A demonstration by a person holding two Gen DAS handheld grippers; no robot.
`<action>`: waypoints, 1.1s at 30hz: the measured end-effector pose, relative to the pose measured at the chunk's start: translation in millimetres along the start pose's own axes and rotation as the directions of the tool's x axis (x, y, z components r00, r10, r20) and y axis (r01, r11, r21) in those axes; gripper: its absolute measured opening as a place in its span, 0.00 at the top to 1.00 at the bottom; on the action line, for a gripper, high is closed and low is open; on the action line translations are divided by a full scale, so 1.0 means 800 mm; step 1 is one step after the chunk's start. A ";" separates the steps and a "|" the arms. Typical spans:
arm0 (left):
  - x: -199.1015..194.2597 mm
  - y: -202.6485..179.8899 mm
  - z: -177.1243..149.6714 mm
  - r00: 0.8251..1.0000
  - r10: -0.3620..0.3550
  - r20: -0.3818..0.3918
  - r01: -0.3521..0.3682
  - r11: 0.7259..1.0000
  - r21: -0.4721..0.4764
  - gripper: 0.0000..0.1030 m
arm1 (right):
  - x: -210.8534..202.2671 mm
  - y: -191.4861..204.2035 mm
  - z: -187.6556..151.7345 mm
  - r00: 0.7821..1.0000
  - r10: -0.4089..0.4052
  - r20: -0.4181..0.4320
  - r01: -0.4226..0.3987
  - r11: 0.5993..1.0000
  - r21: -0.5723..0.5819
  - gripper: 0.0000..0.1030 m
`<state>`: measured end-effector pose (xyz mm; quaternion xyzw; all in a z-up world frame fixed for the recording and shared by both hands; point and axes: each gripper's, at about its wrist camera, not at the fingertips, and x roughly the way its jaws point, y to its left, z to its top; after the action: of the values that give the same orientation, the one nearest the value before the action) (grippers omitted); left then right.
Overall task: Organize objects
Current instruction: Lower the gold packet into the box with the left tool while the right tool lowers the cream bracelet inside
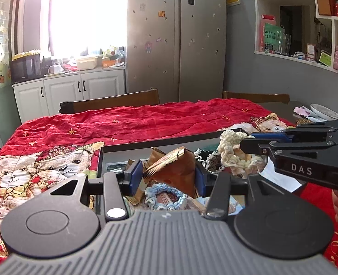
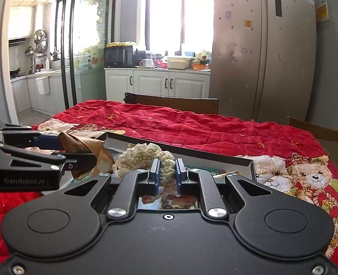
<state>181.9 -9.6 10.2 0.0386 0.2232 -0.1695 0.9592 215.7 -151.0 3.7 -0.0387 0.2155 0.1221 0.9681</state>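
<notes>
The left gripper (image 1: 166, 175) has its jaws clenched on a brown packet (image 1: 175, 167); the right gripper (image 2: 166, 174) pinches a cream crochet piece (image 2: 143, 153). Both are held just above an open box (image 1: 169, 138) of clutter on the red-quilted table (image 1: 127, 121). Chairs (image 1: 114, 100) and a fridge (image 1: 175, 39) stand beyond.

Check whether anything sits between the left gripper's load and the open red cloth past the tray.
Only the tray's far rim lies ahead. The left gripper holds the brown wrapper above the tray clutter; the red cloth beyond shows nothing on it. The right gripper, holding cream crochet, stays to the right.
</notes>
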 end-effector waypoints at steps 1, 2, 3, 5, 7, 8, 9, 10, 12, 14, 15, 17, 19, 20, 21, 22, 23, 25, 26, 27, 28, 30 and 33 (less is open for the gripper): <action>0.003 -0.001 0.000 1.000 0.001 -0.002 -0.001 1.000 0.002 0.50 | 0.004 -0.003 0.001 1.000 -0.005 -0.001 0.005 1.000 0.004 0.87; 0.006 -0.002 0.001 1.000 0.002 -0.003 -0.002 1.000 0.004 0.50 | 0.008 -0.006 0.002 1.000 -0.008 -0.003 0.008 1.000 0.009 0.87; 0.008 -0.003 0.001 1.000 0.003 -0.004 -0.003 1.000 0.006 0.50 | 0.012 -0.008 0.002 1.000 -0.010 -0.005 0.010 1.000 0.014 0.87; 0.013 -0.004 0.000 1.000 0.006 -0.006 -0.005 1.000 0.009 0.50 | 0.016 -0.010 0.000 1.000 -0.015 -0.007 0.016 1.000 0.023 0.87; 0.018 -0.006 -0.001 1.000 0.006 -0.009 -0.006 1.000 0.011 0.50 | 0.022 -0.014 -0.002 1.000 -0.021 -0.010 0.021 0.999 0.030 0.87; 0.021 -0.006 -0.001 1.000 0.006 -0.011 -0.006 1.000 0.011 0.50 | 0.025 -0.016 -0.004 1.000 -0.024 -0.012 0.024 0.999 0.034 0.87; 0.024 -0.006 -0.001 1.000 0.004 -0.013 -0.004 1.000 0.012 0.50 | 0.028 -0.018 -0.005 1.000 -0.027 -0.013 0.028 0.999 0.038 0.87; 0.027 -0.007 -0.002 1.000 0.003 -0.015 -0.003 1.000 0.012 0.50 | 0.030 -0.019 -0.007 0.999 -0.030 -0.014 0.031 0.999 0.043 0.87; 0.033 -0.008 -0.003 1.000 0.002 -0.020 -0.002 1.000 0.013 0.50 | 0.036 -0.023 -0.010 0.999 -0.032 -0.020 0.033 0.998 0.057 0.87; 0.039 -0.010 -0.005 1.000 0.002 -0.026 -0.002 1.000 0.015 0.50 | 0.041 -0.025 -0.012 0.999 -0.035 -0.027 0.036 0.997 0.063 0.87; 0.041 -0.011 -0.006 1.000 0.001 -0.030 -0.001 1.000 0.018 0.50 | 0.043 -0.026 -0.014 0.999 -0.037 -0.031 0.039 0.997 0.062 0.87; 0.045 -0.011 -0.008 0.999 0.004 -0.036 -0.003 1.000 0.021 0.50 | 0.049 -0.026 -0.018 0.998 -0.042 -0.038 0.045 0.997 0.063 0.87; 0.048 -0.011 -0.010 0.999 0.004 -0.042 -0.003 1.000 0.025 0.50 | 0.055 -0.027 -0.021 0.998 -0.048 -0.048 0.051 0.997 0.064 0.87; 0.050 -0.012 -0.011 0.999 0.004 -0.043 -0.003 1.000 0.027 0.50 | 0.058 -0.028 -0.023 0.997 -0.050 -0.053 0.054 0.996 0.067 0.87; 0.051 -0.012 -0.011 0.999 0.004 -0.046 -0.003 1.000 0.031 0.50 | 0.060 -0.028 -0.025 0.997 -0.052 -0.059 0.056 0.996 0.067 0.87; 0.052 -0.013 -0.012 0.999 0.005 -0.047 -0.004 0.999 0.034 0.50 | 0.063 -0.028 -0.027 0.997 -0.053 -0.064 0.058 0.996 0.067 0.87; 0.053 -0.014 -0.013 0.999 0.006 -0.048 -0.004 0.999 0.039 0.50 | 0.065 -0.028 -0.028 0.996 -0.055 -0.069 0.060 0.996 0.067 0.87; 0.055 -0.016 -0.015 0.999 0.006 -0.049 -0.004 0.999 0.047 0.50 | 0.068 -0.028 -0.031 0.995 -0.058 -0.076 0.063 0.996 0.070 0.87; 0.055 -0.016 -0.015 0.999 0.006 -0.050 -0.003 0.999 0.049 0.50 | 0.069 -0.029 -0.032 0.995 -0.057 -0.079 0.063 0.995 0.072 0.87; 0.056 -0.016 -0.016 0.999 0.005 -0.052 -0.002 0.999 0.050 0.50 | 0.071 -0.029 -0.033 0.995 -0.057 -0.082 0.063 0.995 0.074 0.87; 0.057 -0.017 -0.016 0.999 0.004 -0.054 -0.001 0.999 0.051 0.50 | 0.072 -0.029 -0.033 0.995 -0.057 -0.084 0.063 0.995 0.074 0.87; 0.058 -0.017 -0.018 0.998 0.004 -0.059 0.000 0.998 0.058 0.50 | 0.074 -0.030 -0.035 0.994 -0.058 -0.089 0.065 0.995 0.074 0.87; 0.060 -0.018 -0.019 0.998 0.007 -0.065 -0.003 0.998 0.066 0.50 | 0.076 -0.030 -0.038 0.993 -0.057 -0.099 0.065 0.995 0.072 0.87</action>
<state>211.2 -36.0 -24.7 0.0763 0.2487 -0.1729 0.9500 263.0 -164.8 -49.5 -0.0150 0.2655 0.0822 0.9605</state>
